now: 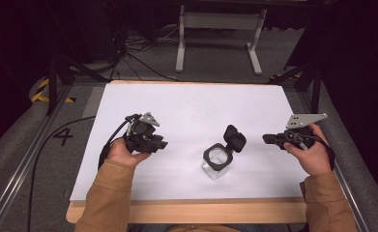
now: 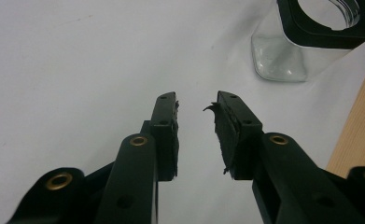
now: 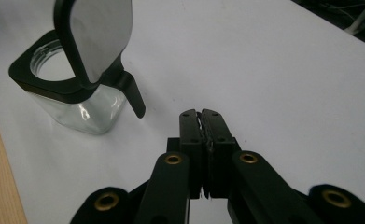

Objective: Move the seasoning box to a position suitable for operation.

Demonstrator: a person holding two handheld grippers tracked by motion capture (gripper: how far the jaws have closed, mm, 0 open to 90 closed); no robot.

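A clear glass jar (image 1: pixel 217 165) with a black square collar stands near the front of the white table top (image 1: pixel 186 111), its hinged black lid (image 1: pixel 235 137) flipped up and open. In the left gripper view the jar (image 2: pixel 292 51) sits at the upper right, ahead of my left gripper (image 2: pixel 196 105), which is open and holds nothing. The left gripper (image 1: pixel 161 143) is to the jar's left. To the jar's right, my right gripper (image 1: pixel 266 139) points at the lid. In its own view its jaws (image 3: pixel 201 114) are pressed together on nothing, the jar (image 3: pixel 73 93) and raised lid (image 3: pixel 98 37) ahead on the left.
A wooden strip (image 1: pixel 186 210) runs along the table's front edge. Cables trail from the left gripper off the left side. A white metal frame (image 1: pixel 220 34) stands on the floor beyond the table. Dark stands flank both sides.
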